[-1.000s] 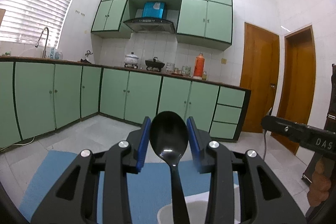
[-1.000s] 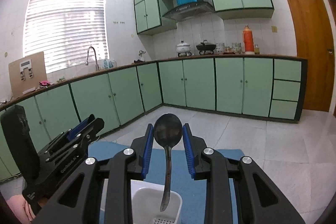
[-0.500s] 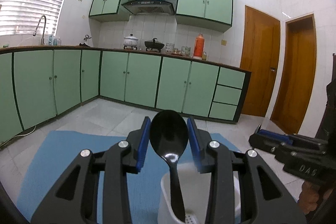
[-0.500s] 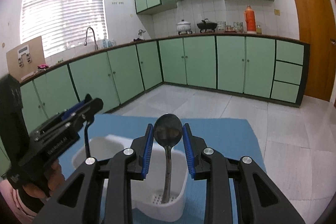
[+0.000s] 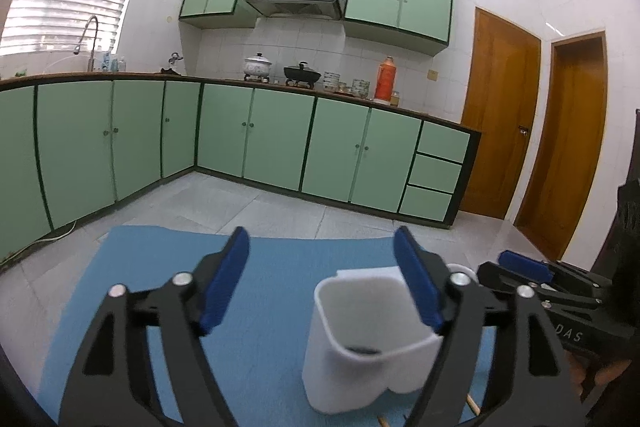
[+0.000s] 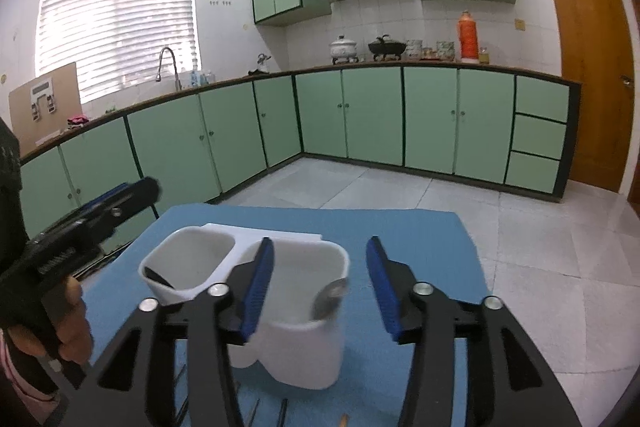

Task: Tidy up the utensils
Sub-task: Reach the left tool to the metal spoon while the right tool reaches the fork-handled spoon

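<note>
1. Both grippers had just been opening, with nothing left between the blue pads of either. Left gripper [image 5: 320, 277] stood spread wide; right gripper [image 6: 320, 285] spread less far.
2. A second earlier each gripper pinched a spoon upright above the white caddy [image 6: 288, 343]; now both spoons were down inside it.
3. Black spoon [image 5: 362, 349]: only a dark bit showed low in the left compartment, from the left wrist view. The right wrist view showed the same dark shape against that compartment's near wall.
4. Metal spoon [image 6: 330, 297]: bowl up, leaning on the right rim of the right compartment, slightly motion-blurred, so probably not settled.
5. Caddy stood upright on the blue mat [image 5: 260, 307] covering the surface, below both grippers.
6. Judgement: two utensils sorted, one per compartment. Both grippers free for the next pick.
7. Thin utensil ends [image 6: 282, 409] showed at the mat's near edge, so likely more to sort. Type too cropped to tell.
</note>
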A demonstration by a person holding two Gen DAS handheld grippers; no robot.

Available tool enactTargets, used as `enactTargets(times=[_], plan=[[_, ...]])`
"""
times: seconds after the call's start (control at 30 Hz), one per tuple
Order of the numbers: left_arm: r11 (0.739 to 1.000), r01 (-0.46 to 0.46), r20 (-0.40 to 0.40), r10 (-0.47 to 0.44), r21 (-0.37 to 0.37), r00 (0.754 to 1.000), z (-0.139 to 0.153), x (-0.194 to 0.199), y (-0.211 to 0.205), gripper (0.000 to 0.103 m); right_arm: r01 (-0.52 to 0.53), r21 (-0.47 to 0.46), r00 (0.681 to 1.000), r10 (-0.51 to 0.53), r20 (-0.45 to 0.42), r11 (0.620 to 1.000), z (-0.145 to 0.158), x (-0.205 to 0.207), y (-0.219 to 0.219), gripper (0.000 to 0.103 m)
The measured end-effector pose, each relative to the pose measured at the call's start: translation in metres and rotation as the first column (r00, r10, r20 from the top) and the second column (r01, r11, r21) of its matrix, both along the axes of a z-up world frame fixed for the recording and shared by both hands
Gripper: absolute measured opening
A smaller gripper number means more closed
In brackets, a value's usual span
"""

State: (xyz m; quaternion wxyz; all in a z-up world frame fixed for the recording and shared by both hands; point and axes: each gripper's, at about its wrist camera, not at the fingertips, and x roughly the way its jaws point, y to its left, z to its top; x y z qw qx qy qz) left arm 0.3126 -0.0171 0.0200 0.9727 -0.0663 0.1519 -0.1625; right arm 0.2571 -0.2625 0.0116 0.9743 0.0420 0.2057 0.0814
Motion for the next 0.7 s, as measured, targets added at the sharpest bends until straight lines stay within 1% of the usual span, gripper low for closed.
enactTargets(times=[0.03,0.1,0.13,0.2,0.3,0.4,0.47,0.57,0.7], plan=[[1.0,-0.003,-0.003,0.003,-0.005,1.0,0.002,-0.004,0.003,0.08,0.011,-0.002,1.0,-0.011,0.005,1.0,0.001,-0.006,-0.003,0.056],[1.0,-0.018,-0.019,0.018,-0.009,1.0,0.006,-0.015,0.01,0.085,0.022,0.004,1.0,-0.022,0.016,1.0,0.003,-0.017,-0.007,0.063],[1.0,-0.022,-0.026,0.021,-0.012,0.999,0.006,-0.021,0.014,0.087,0.031,0.007,0.999,-0.032,0.022,0.999,0.003,-0.026,-0.01,0.065],[0.999,-0.038,-0.053,0.037,-0.008,0.998,0.006,-0.035,0.022,0.089,0.05,0.01,0.998,-0.05,0.024,0.999,0.002,-0.039,-0.015,0.07],[0.998,-0.066,-0.098,0.067,0.009,0.993,-0.001,-0.055,0.032,0.09,0.077,0.015,0.997,-0.077,0.006,0.997,-0.005,-0.057,-0.021,0.071],[0.995,-0.091,-0.16,0.096,0.038,0.982,-0.013,-0.07,0.037,0.09,0.097,0.036,0.995,-0.097,-0.02,0.995,-0.014,-0.069,-0.029,0.072],[0.992,-0.107,-0.211,0.118,0.062,0.97,-0.024,-0.076,0.039,0.09,0.105,0.05,0.994,-0.103,-0.044,0.993,-0.022,-0.078,-0.031,0.072],[0.985,-0.13,-0.294,0.159,0.117,0.943,-0.045,-0.082,0.038,0.09,0.113,0.045,0.991,-0.11,-0.071,0.993,-0.032,-0.086,-0.033,0.072],[0.975,-0.143,-0.358,0.197,0.173,0.913,-0.067,-0.083,0.04,0.09,0.113,0.042,0.988,-0.108,-0.112,0.993,-0.047,-0.092,-0.035,0.072]])
